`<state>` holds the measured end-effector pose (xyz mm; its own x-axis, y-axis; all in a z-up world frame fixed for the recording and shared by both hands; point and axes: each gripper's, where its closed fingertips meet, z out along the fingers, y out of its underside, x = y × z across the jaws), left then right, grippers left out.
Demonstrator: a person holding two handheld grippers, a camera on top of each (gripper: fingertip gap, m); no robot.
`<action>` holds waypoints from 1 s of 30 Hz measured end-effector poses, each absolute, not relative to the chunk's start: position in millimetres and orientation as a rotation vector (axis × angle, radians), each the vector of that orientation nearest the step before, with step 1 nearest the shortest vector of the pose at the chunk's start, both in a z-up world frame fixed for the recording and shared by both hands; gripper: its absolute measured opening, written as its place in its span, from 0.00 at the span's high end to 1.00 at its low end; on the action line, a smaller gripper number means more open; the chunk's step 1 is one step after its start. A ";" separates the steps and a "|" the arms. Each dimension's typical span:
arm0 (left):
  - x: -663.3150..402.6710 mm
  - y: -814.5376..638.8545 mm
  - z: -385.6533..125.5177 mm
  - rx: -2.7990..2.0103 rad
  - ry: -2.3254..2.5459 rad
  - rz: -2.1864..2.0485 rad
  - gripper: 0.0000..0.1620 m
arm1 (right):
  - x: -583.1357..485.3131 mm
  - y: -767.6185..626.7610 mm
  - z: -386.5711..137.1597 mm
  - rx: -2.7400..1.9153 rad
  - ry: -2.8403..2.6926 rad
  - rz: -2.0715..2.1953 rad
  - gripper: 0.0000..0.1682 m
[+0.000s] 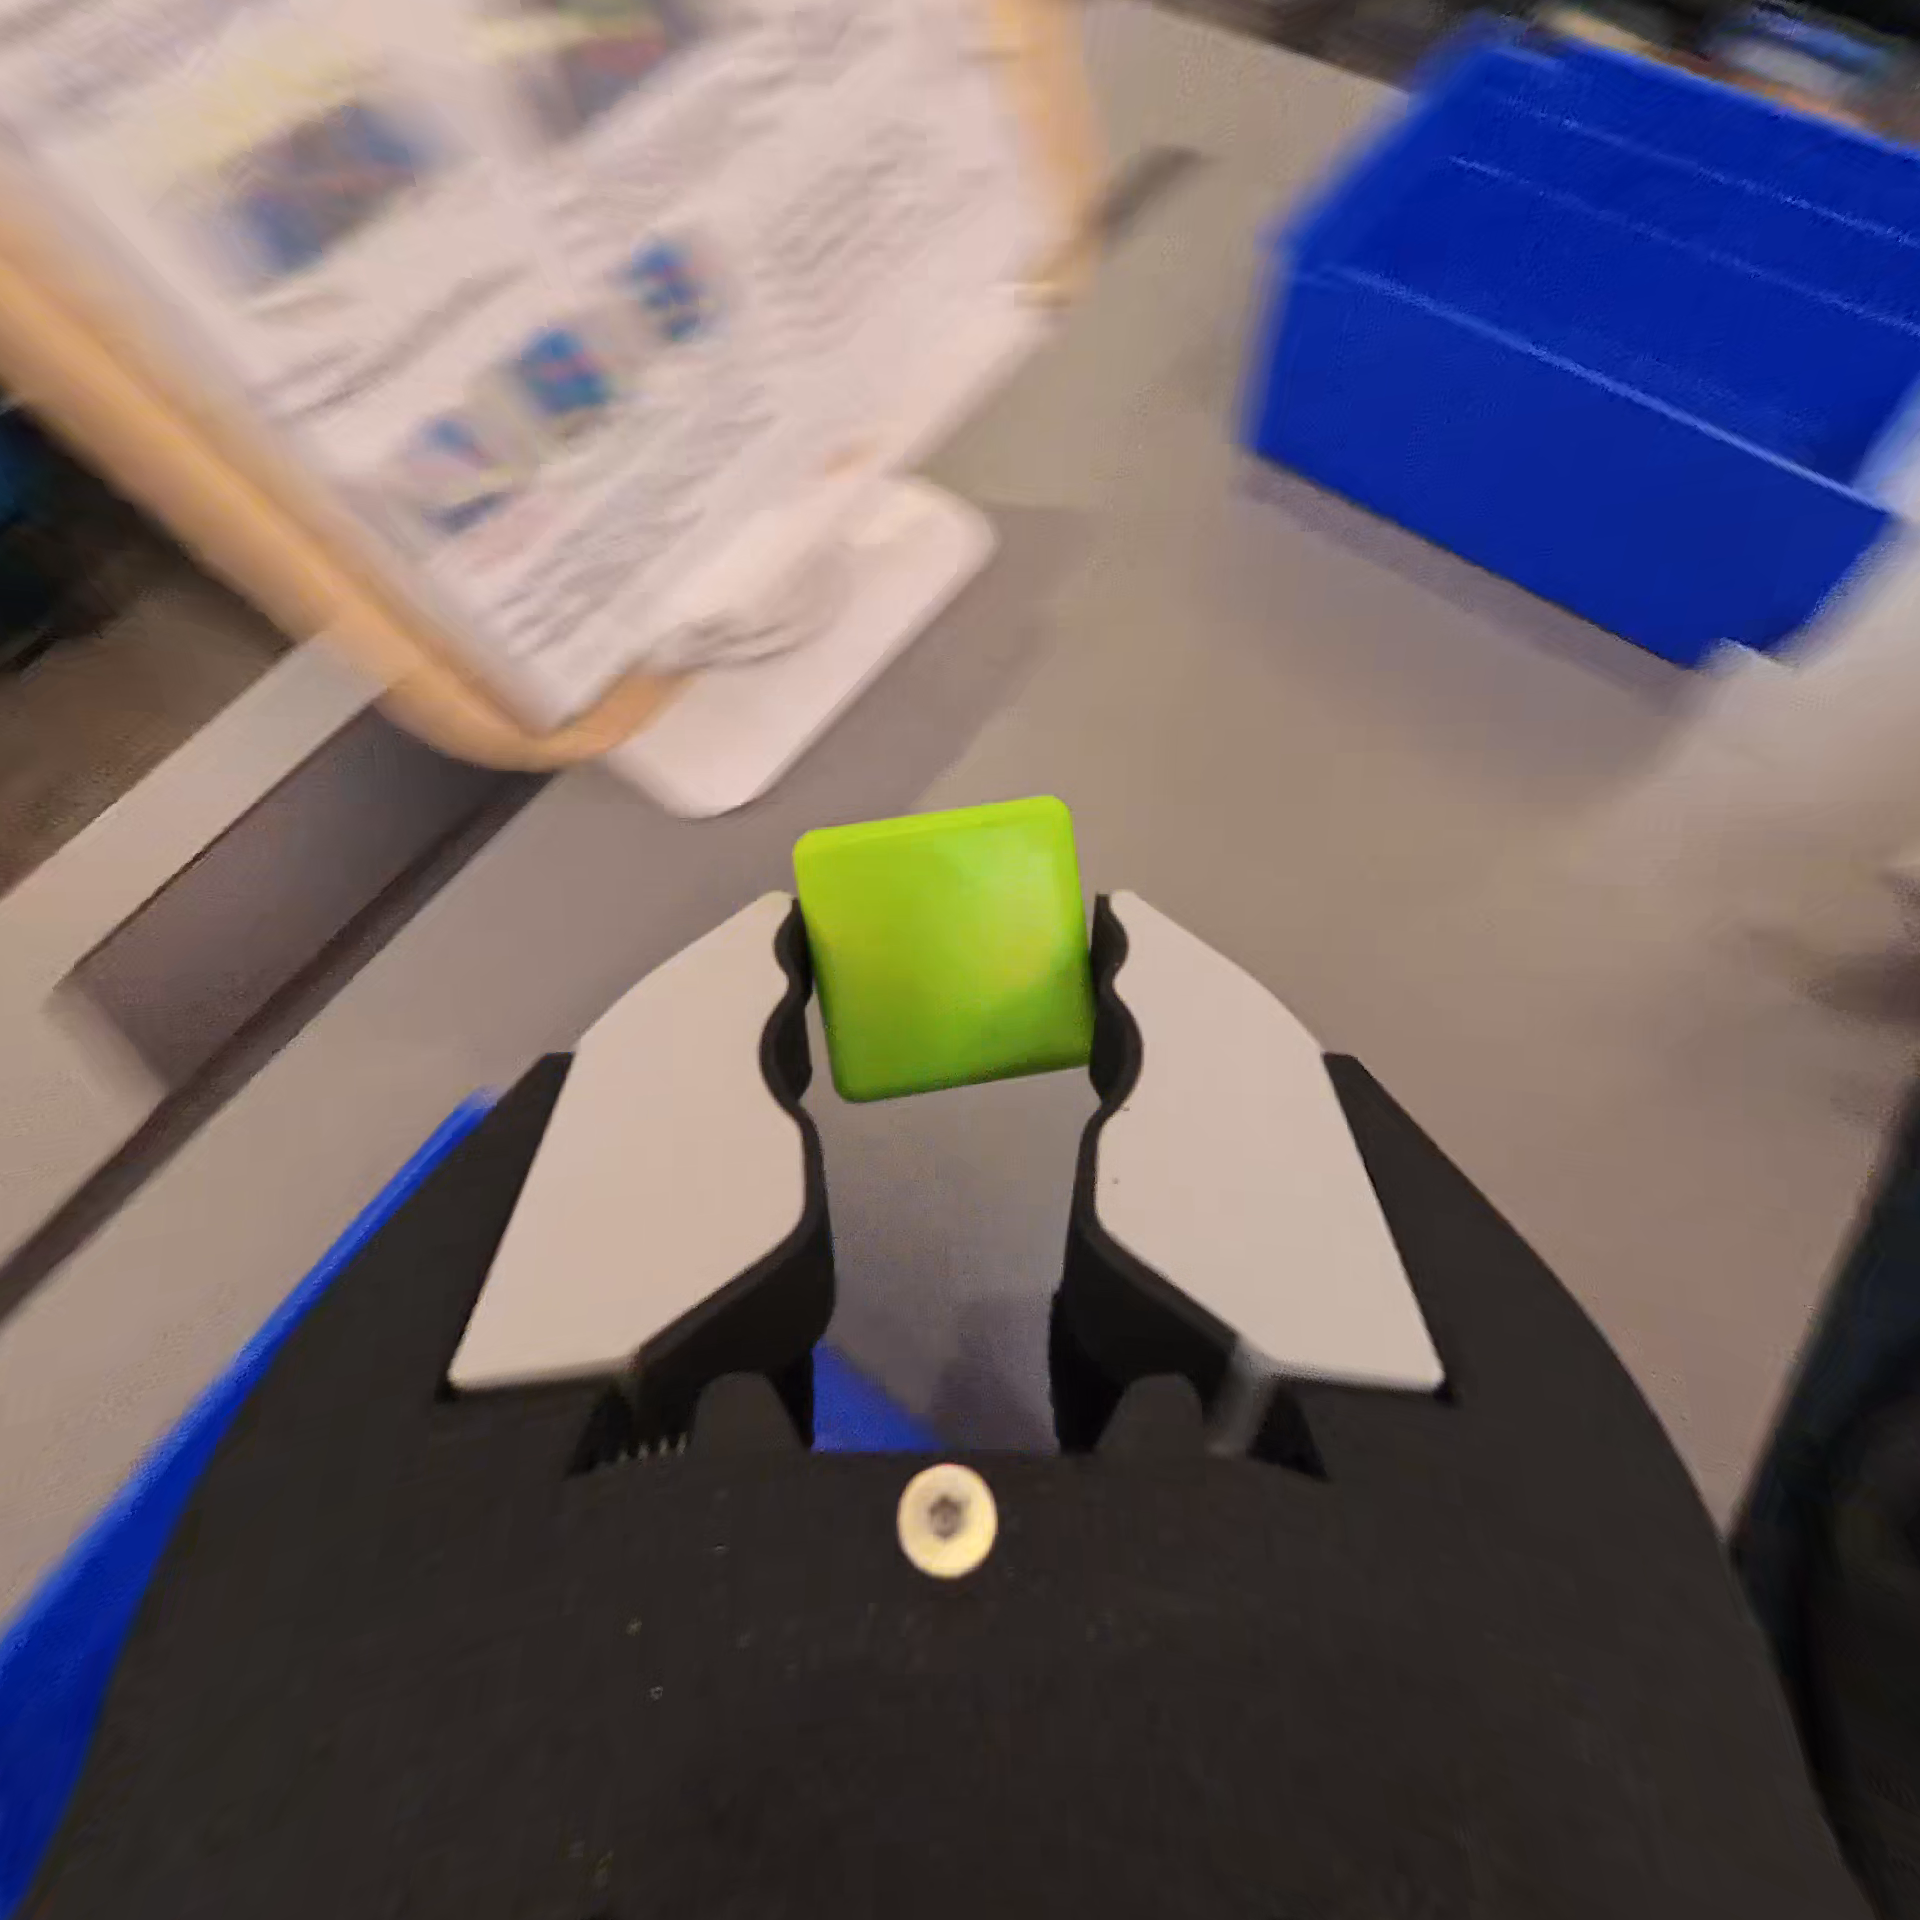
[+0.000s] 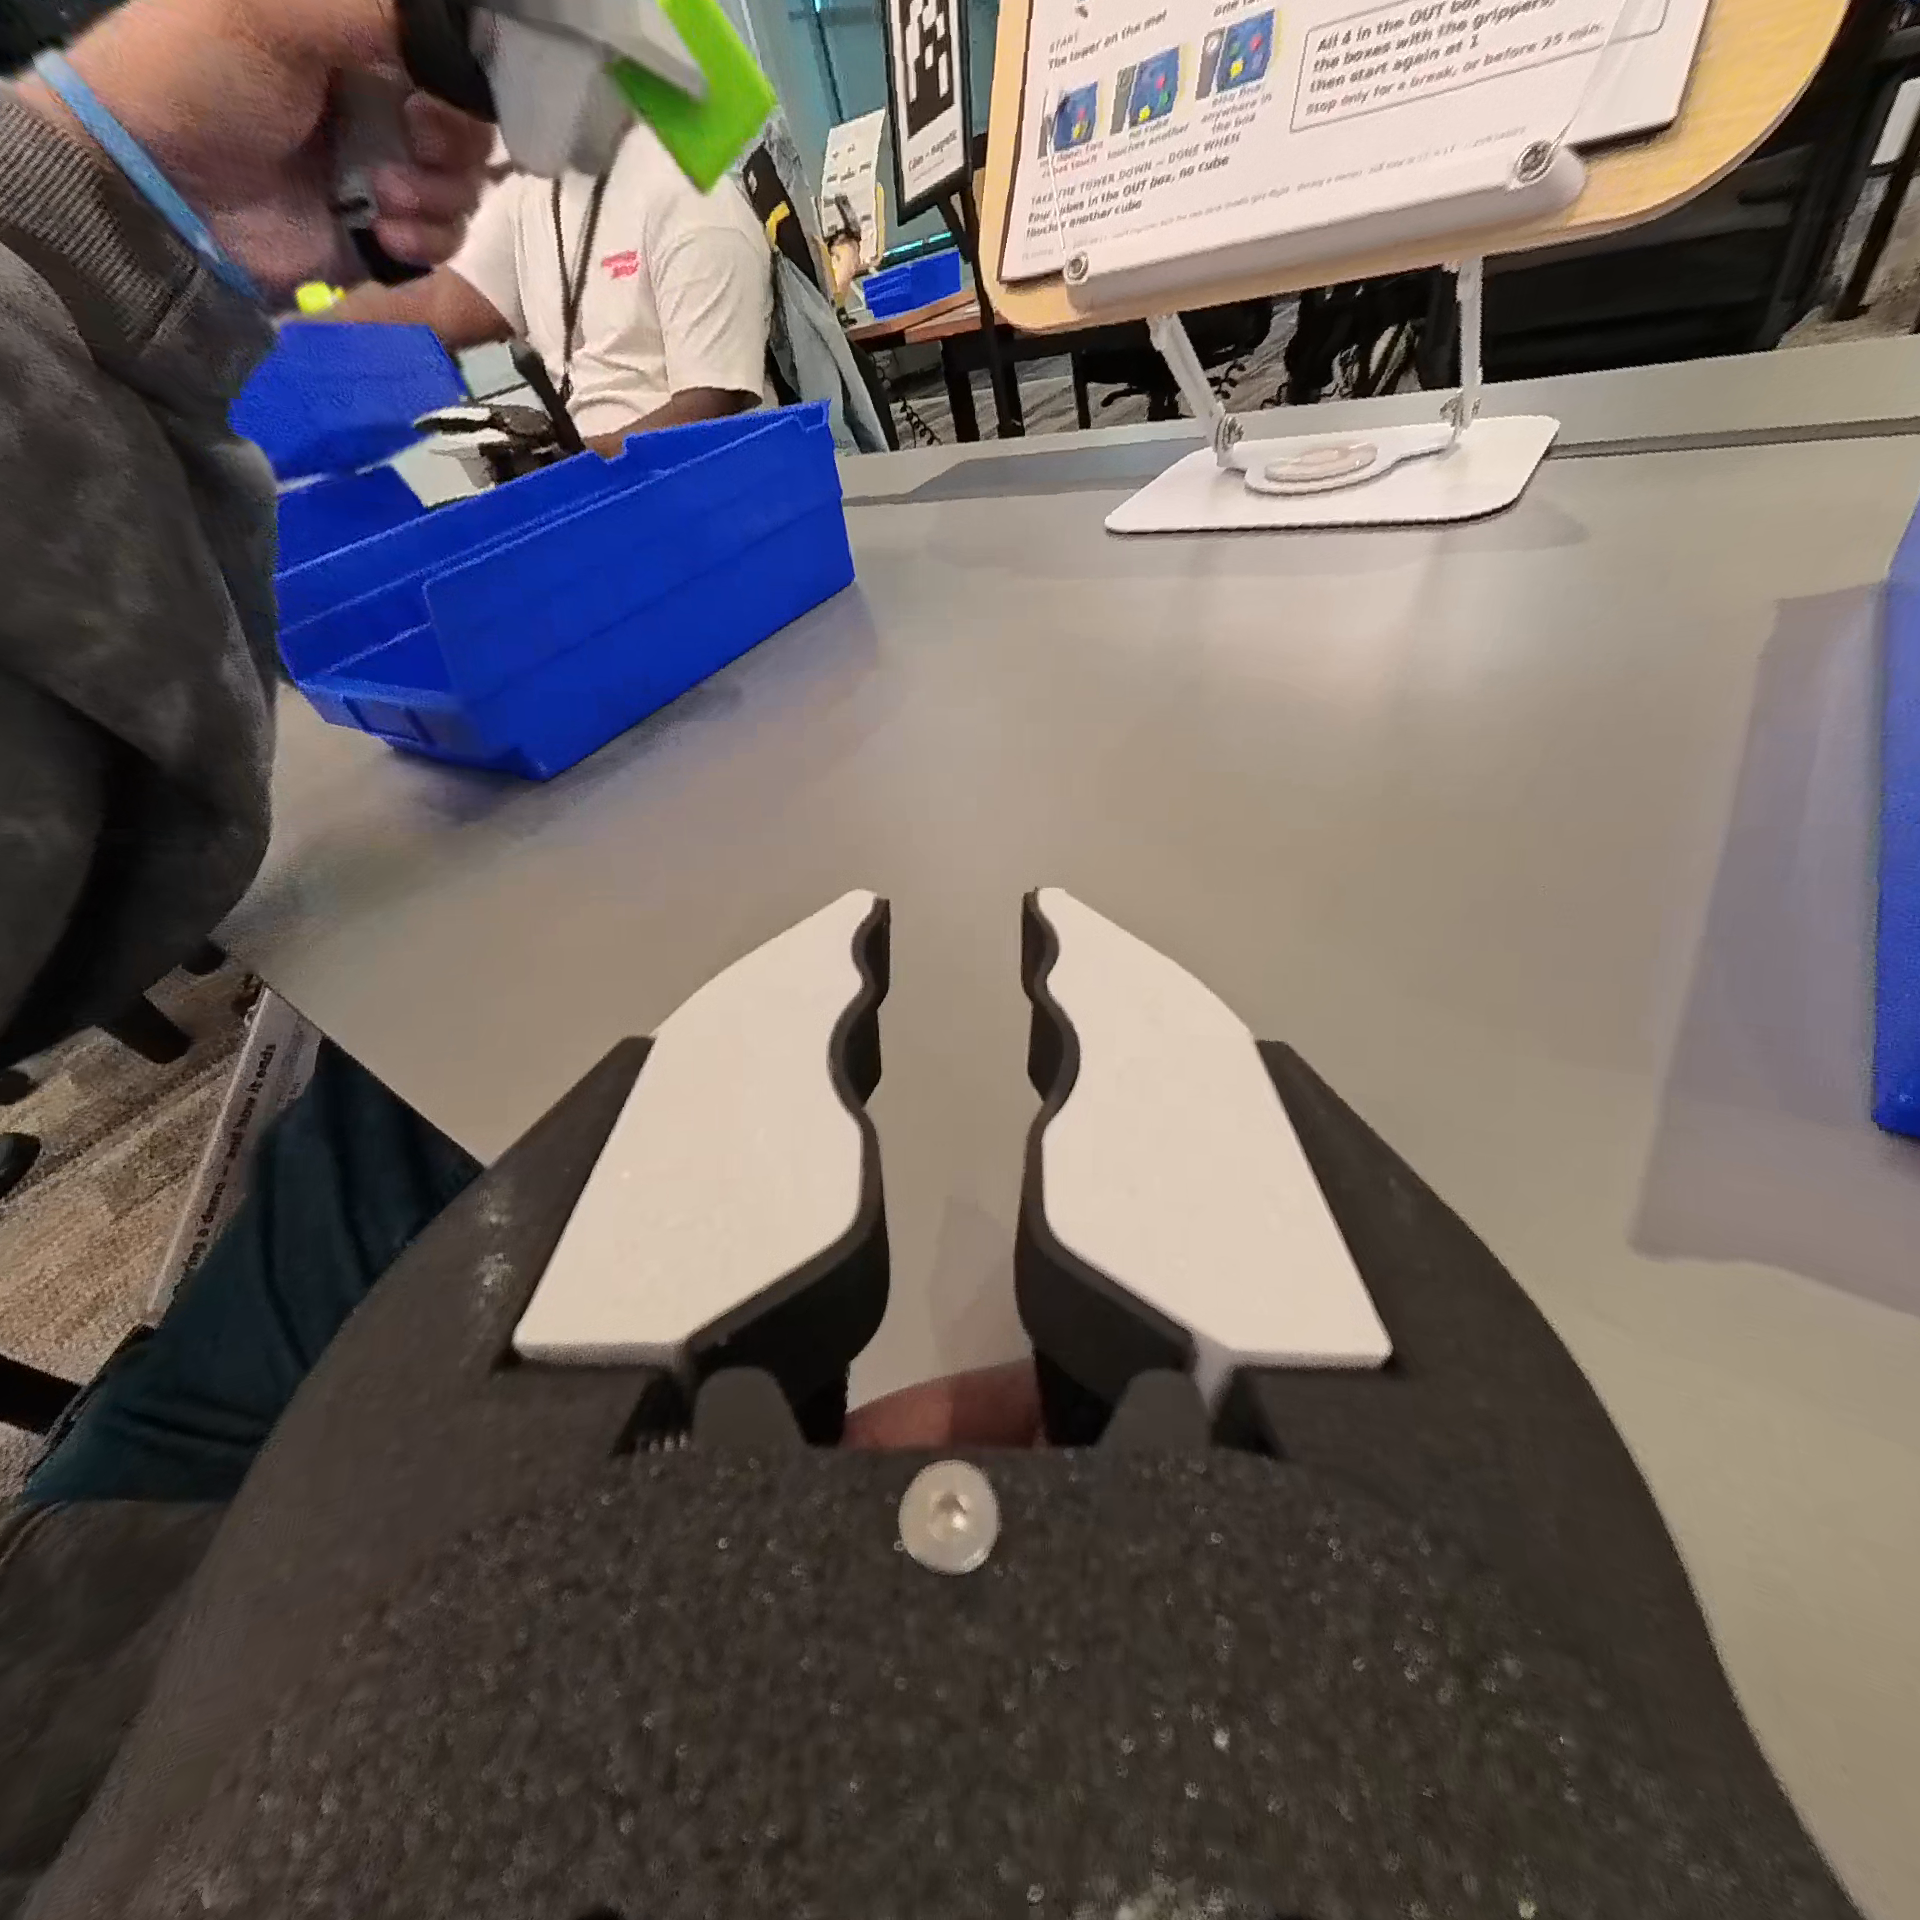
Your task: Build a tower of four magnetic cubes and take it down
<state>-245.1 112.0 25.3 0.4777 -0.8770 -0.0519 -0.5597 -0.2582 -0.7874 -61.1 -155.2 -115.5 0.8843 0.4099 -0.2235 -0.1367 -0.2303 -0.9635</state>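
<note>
Grey table [image 2: 1195, 727], two blue bins [image 2: 582, 613], one green cube [image 1: 943, 948] in left gripper [image 1: 945, 935]

Right gripper [image 2: 956, 935] low over grey table [image 2: 1247, 779], jaws slightly apart, nothing between them. Blue bin [image 2: 582, 623] sits on the table, up-left of the gripper. Above the bin, a hand [image 2: 260, 135] holds the left gripper [image 2: 623, 94] clamping a green cube [image 2: 707, 114]. Instruction stand [image 2: 1340, 468] far right of bin.
</note>
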 end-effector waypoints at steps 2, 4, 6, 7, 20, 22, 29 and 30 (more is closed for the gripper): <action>-193.1 75.2 6.4 -1.859 1.496 -0.600 0.69 | -56.8 -153.9 -114.1 -1.726 -0.191 0.488 0.84; -156.5 47.3 -29.7 -1.804 1.770 -0.603 0.69 | -50.0 -152.2 -115.1 -1.732 -0.168 0.447 0.84; -134.6 38.0 -73.4 -1.785 1.970 -0.505 0.69 | -45.0 -151.1 -115.2 -1.734 -0.149 0.428 0.83; -127.4 37.2 -94.2 -1.790 2.043 -0.451 0.69 | -43.9 -151.1 -115.5 -1.737 -0.146 0.430 0.83; -100.0 57.3 -174.8 -1.762 2.276 -0.392 0.69 | -48.8 -152.6 -118.9 -1.755 -0.170 0.463 0.84; -102.6 53.9 -177.5 -1.777 2.301 -0.423 0.68 | -49.9 -153.1 -118.7 -1.755 -0.176 0.467 0.84; -120.4 66.8 -135.9 -1.884 2.077 -0.248 0.42 | -50.0 -153.3 -119.5 -1.760 -0.175 0.480 0.84; -127.8 64.2 -118.5 -1.893 2.009 -0.245 0.42 | -50.1 -153.4 -119.8 -1.761 -0.175 0.483 0.84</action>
<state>-127.8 64.2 -118.5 -0.0305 -0.9889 -0.1455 -0.9248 0.0831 -0.3712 -50.1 -153.4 -119.8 0.9012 0.3696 -0.2264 -0.1385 -0.2493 -0.9585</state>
